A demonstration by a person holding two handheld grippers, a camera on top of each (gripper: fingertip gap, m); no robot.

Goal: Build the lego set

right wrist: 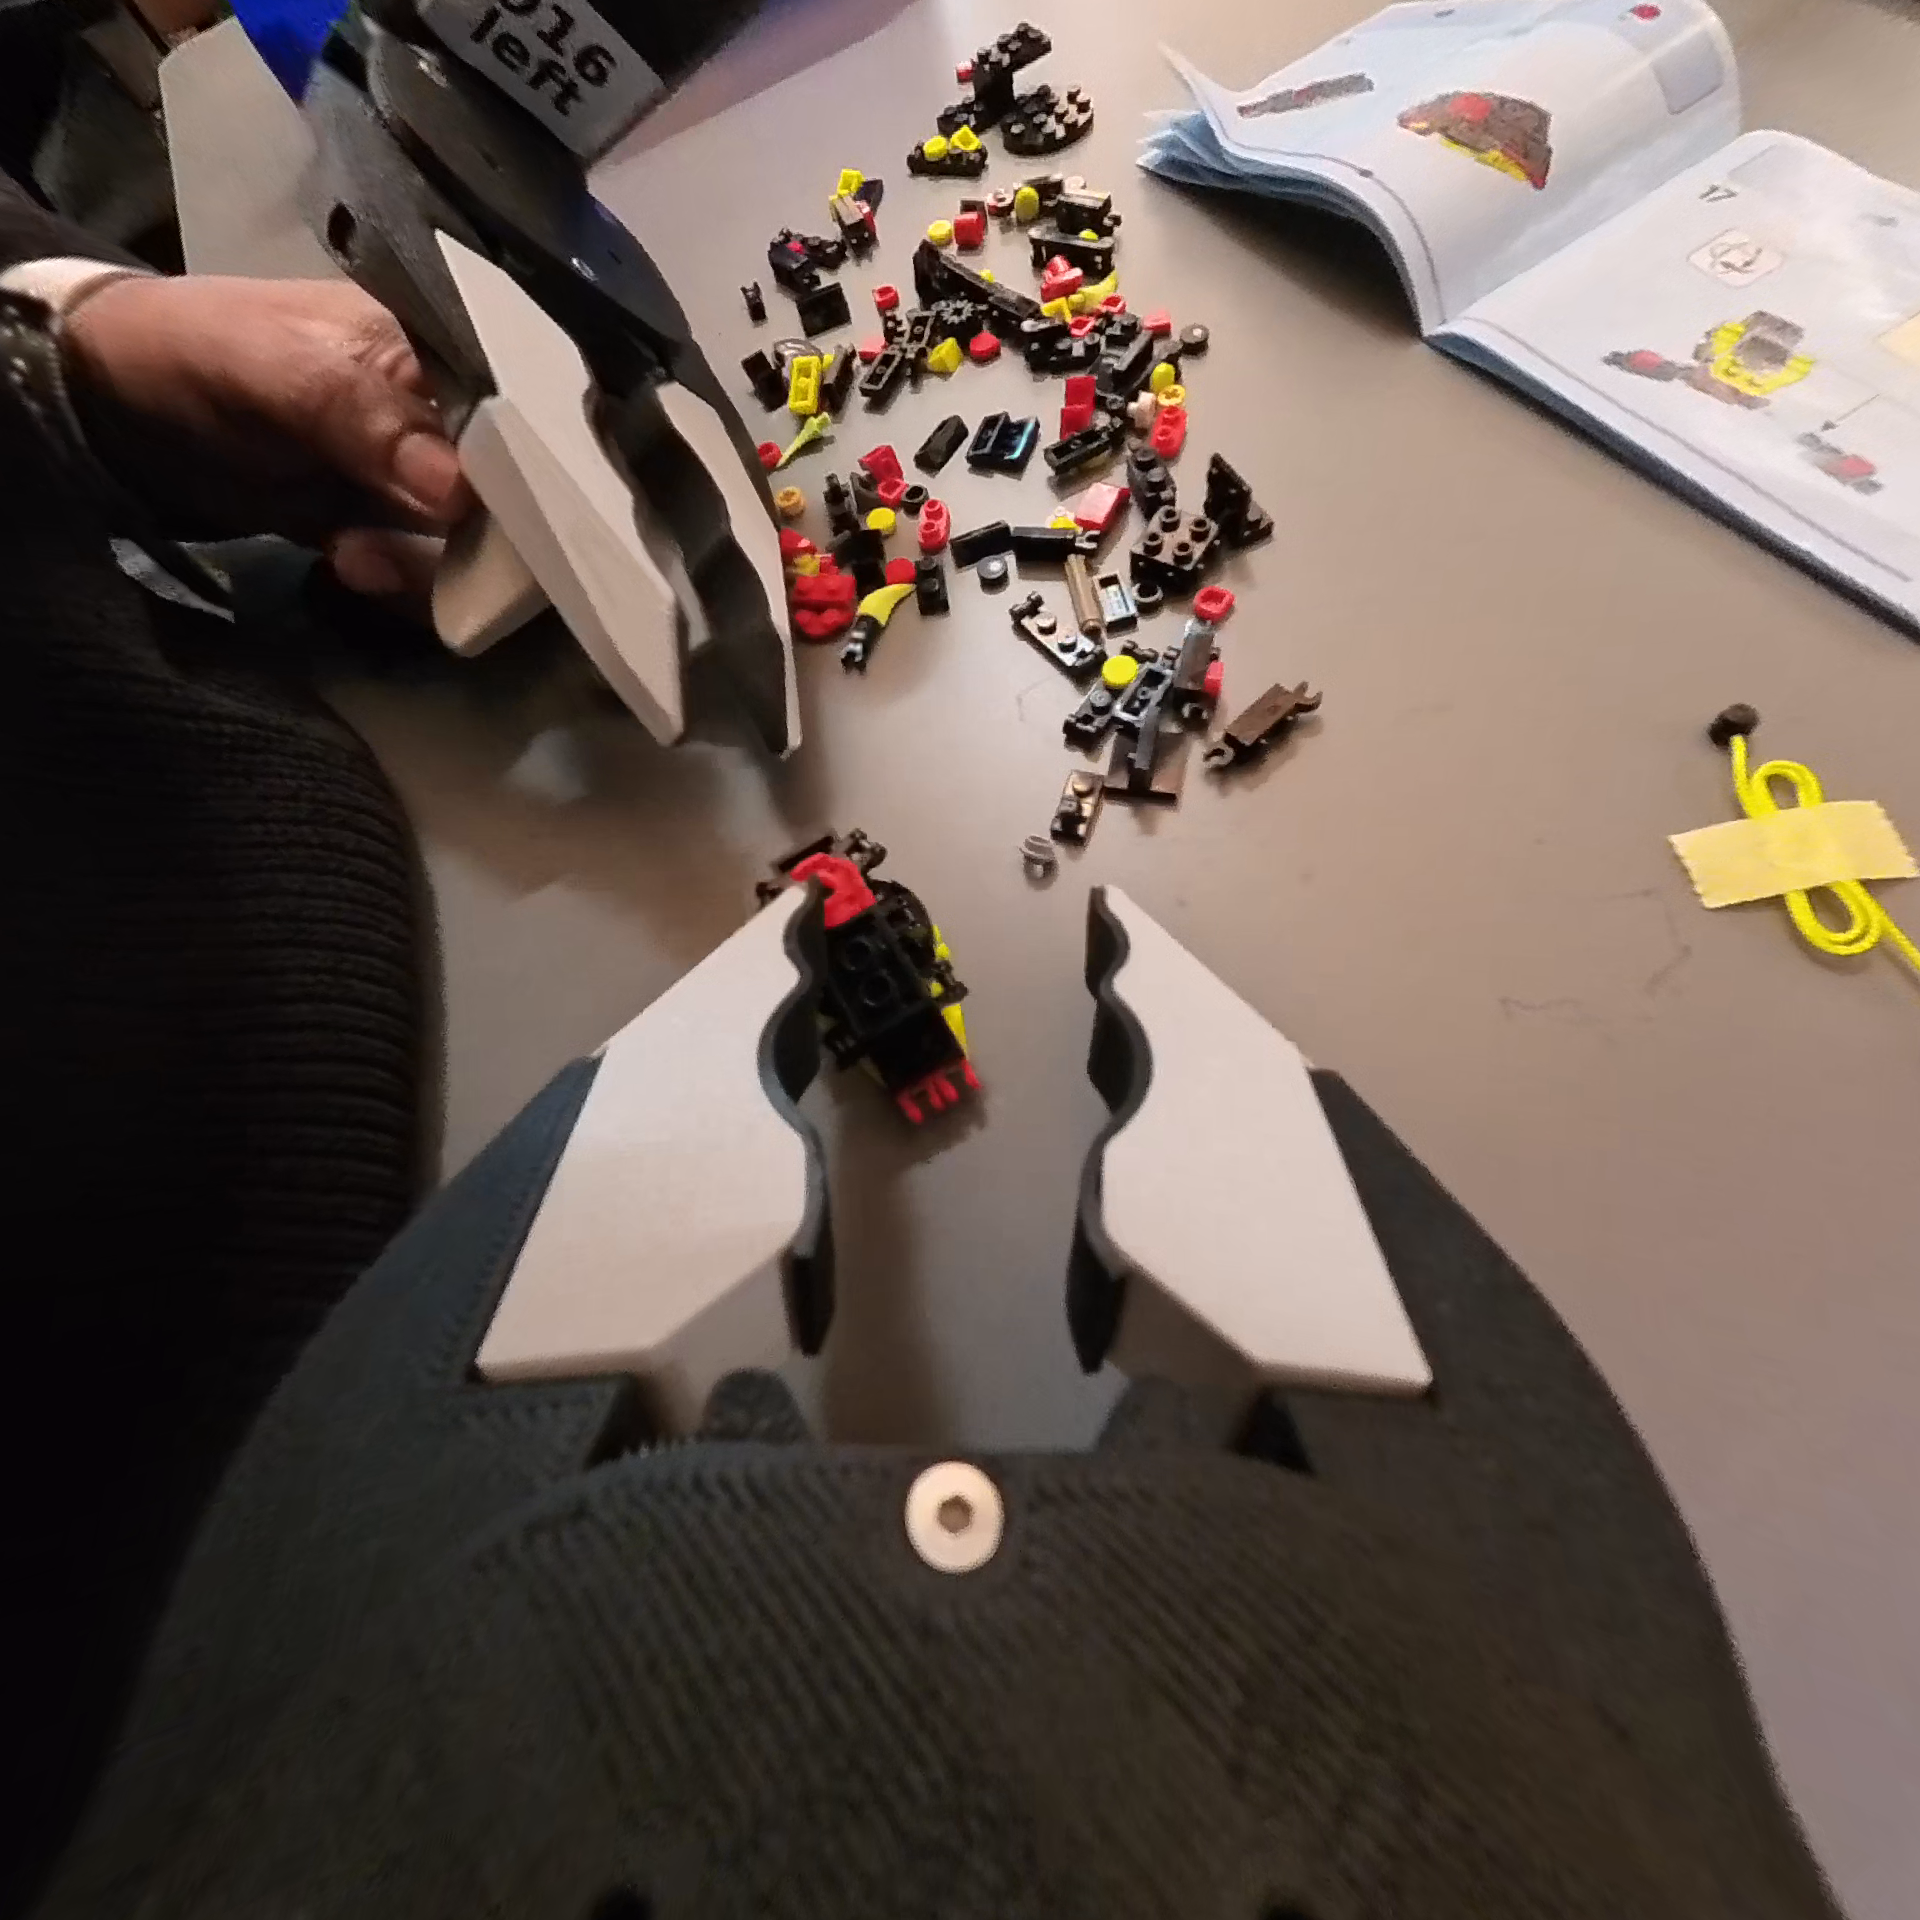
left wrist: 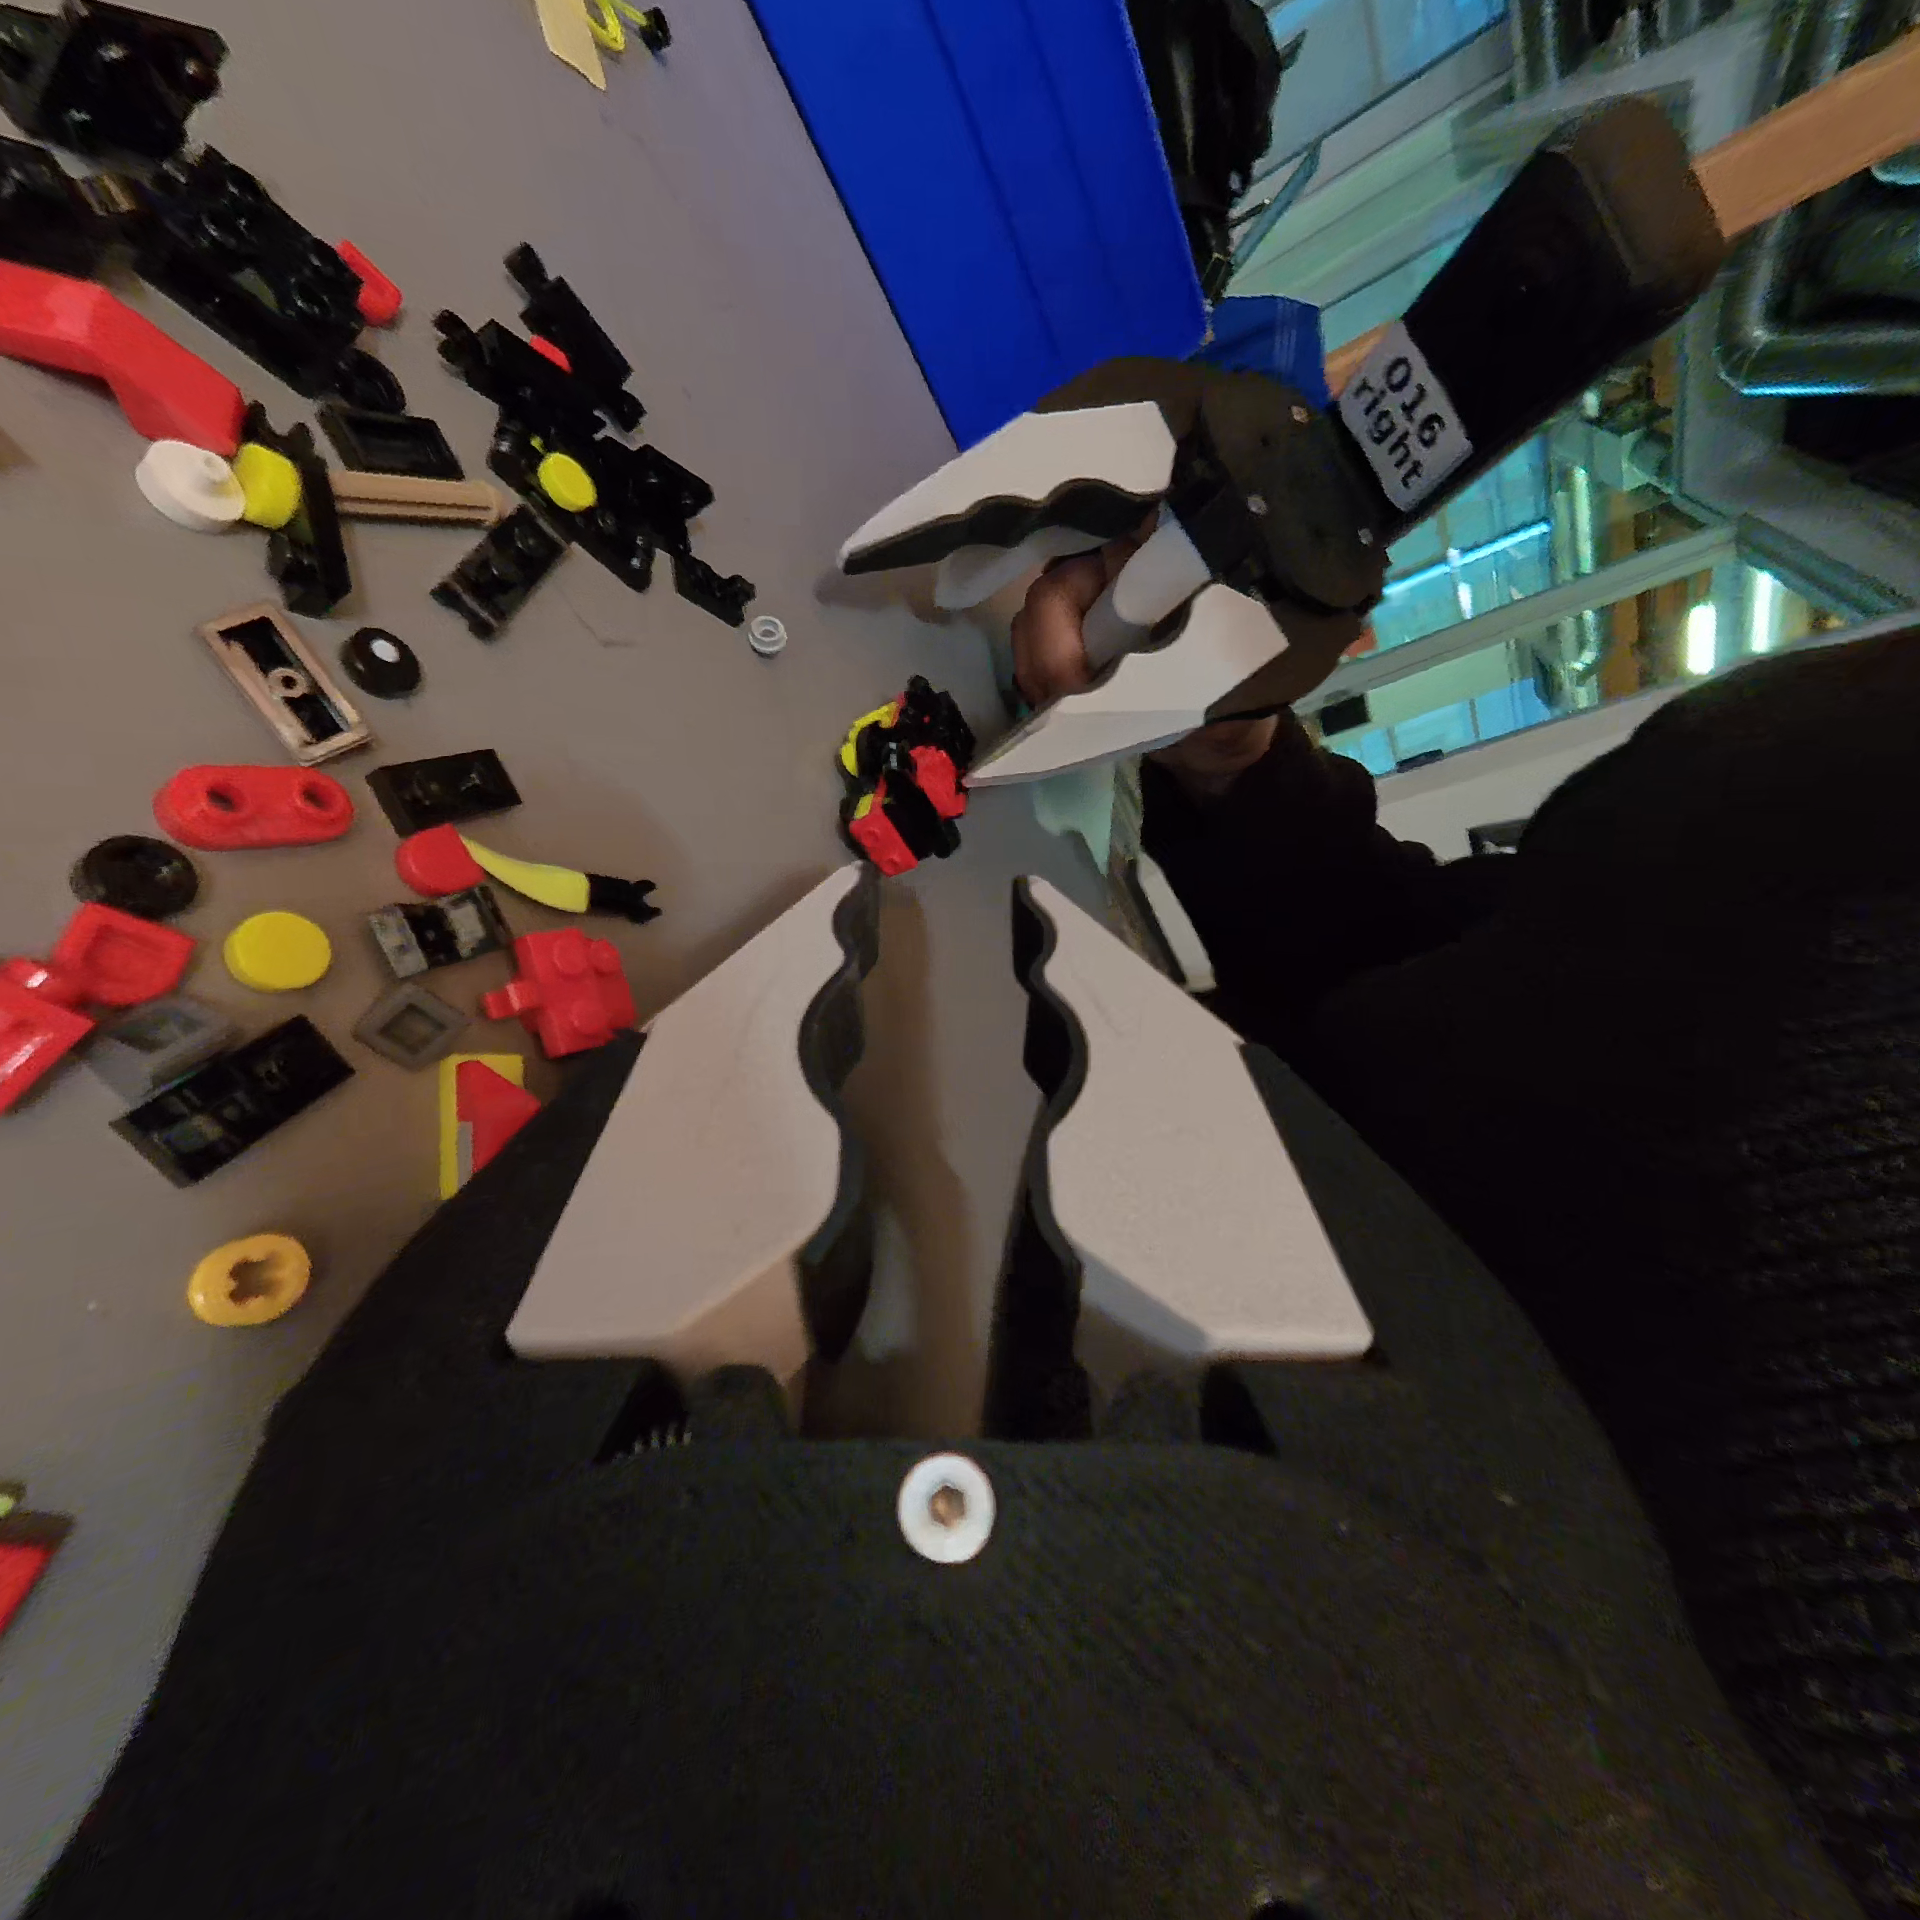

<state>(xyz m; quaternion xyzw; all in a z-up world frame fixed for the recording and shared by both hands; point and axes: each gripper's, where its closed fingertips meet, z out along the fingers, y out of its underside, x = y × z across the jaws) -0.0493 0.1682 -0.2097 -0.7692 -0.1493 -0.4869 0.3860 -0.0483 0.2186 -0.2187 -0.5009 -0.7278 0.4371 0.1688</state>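
The small brick model (right wrist: pixel 883 987), black with red and yellow bits, lies on the grey worktop (right wrist: pixel 1455 1039) inside the wide gap of the right tool (right wrist: pixel 948 914). It leans against that tool's left finger (right wrist: pixel 686 1101), and the other finger (right wrist: pixel 1226 1122) stands well apart from it, so this tool is spread wide and is not gripping anything. The model's long side runs the same way as the fingers, with a red claw part at the far end and little red prongs at the near end. In the left wrist view, the left tool (left wrist: pixel 940 888) has a narrower gap with nothing in it, so it is let go too. The same model (left wrist: pixel 906 774) lies just past its left fingertip, very close, and I cannot tell if they touch. So the right tool is the nearer one, since the model is already between its fingers. Past the model is a heap of loose bricks (right wrist: pixel 1039 416) in black, red and yellow. An open booklet (right wrist: pixel 1558 260) with pictures lies at the far right, and a yellow cord (right wrist: pixel 1808 883) is stuck down with yellow tape. Each tool has a white label with writing on its body, and the booklet pages have print too.
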